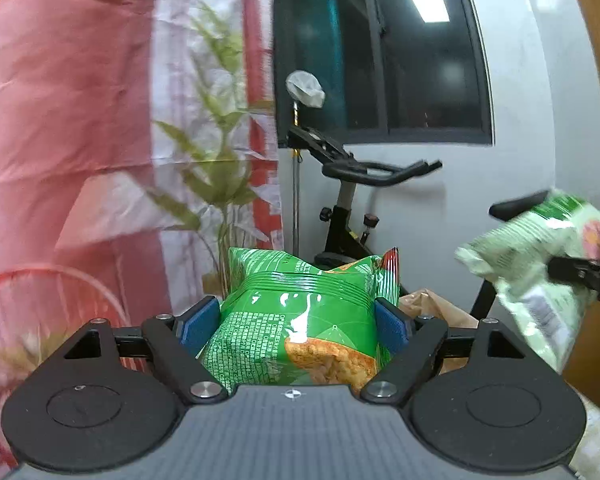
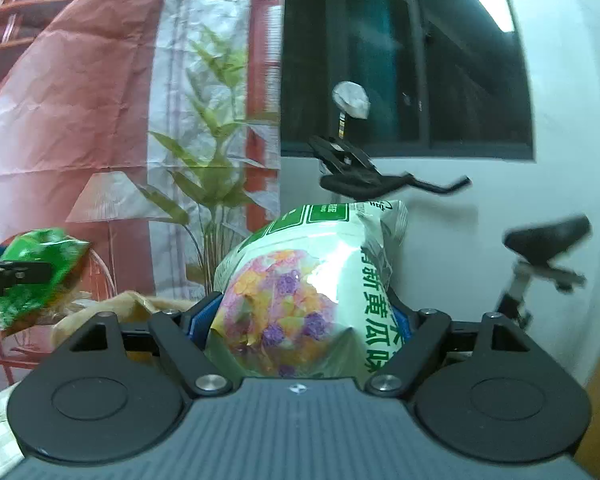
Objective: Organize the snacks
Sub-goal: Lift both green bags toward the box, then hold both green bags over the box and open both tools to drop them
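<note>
My left gripper [image 1: 298,320] is shut on a green snack bag [image 1: 300,320] with a picture of orange crackers, held up in the air between the blue pads [image 1: 198,322]. My right gripper [image 2: 306,320] is shut on a pale green and white snack bag [image 2: 308,288] with colourful chips printed on it, also held in the air. The white bag shows at the right of the left wrist view [image 1: 540,264]. The green bag shows at the left of the right wrist view [image 2: 36,276]. The two bags are apart, side by side.
A brown paper bag [image 2: 112,308] sits below between the grippers; it also shows in the left wrist view [image 1: 436,308]. An exercise bike [image 1: 360,184] stands by the white wall under a dark window. A printed backdrop with a plant [image 1: 216,152] hangs at the left.
</note>
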Motion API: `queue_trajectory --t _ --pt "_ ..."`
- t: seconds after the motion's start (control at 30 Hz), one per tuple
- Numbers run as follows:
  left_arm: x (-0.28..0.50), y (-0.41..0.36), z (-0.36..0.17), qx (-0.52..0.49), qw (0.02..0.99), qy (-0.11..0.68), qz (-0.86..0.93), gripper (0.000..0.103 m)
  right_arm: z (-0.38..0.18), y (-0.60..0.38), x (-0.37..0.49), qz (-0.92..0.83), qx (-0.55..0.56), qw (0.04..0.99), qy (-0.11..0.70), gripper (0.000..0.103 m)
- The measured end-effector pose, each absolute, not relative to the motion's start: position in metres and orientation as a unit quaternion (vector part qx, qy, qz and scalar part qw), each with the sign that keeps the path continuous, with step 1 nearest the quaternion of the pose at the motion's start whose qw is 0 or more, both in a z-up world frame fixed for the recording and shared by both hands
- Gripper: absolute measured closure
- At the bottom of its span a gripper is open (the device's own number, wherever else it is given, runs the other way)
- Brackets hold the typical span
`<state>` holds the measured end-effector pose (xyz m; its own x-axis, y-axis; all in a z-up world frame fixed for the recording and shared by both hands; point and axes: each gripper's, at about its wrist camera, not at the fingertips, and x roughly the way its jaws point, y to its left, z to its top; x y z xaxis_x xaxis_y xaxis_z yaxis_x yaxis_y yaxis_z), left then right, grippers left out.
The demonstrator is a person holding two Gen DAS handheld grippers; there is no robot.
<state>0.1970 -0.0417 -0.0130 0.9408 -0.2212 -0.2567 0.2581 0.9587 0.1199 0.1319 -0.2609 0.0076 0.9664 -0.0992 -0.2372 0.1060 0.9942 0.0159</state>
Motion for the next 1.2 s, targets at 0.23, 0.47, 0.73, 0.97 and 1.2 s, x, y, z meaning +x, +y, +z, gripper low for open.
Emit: queue_trajectory --t 0.23,0.47,0.73,0.97,1.2 --pt "0.263 -0.055 -0.03 0.055 0.977 0.179 -0.105 0.018 -0.019 -0.238 0.22 -0.026 -0.023 0.987 0.16 0.021" --pt "0.295 -0.041 -0.06 0.065 0.967 0.222 -0.112 0.011 -0.057 -0.233 0.266 0.001 0.008 0.975 0.22 0.017" --pt "0.303 -0.018 -0.075 0.038 0.96 0.254 -0.112 0.01 -0.072 -0.224 0.27 0.023 0.023 0.968 0.25 0.009" --pt "0.272 -0.011 -0.057 0.035 0.965 0.239 -0.105 0.01 -0.054 -0.232 0.238 0.038 0.044 0.972 0.229 0.01" --pt "0.22 0.006 -0.046 0.02 0.968 0.231 -0.1 0.01 -0.042 -0.237 0.195 0.054 0.07 0.968 0.237 0.01"
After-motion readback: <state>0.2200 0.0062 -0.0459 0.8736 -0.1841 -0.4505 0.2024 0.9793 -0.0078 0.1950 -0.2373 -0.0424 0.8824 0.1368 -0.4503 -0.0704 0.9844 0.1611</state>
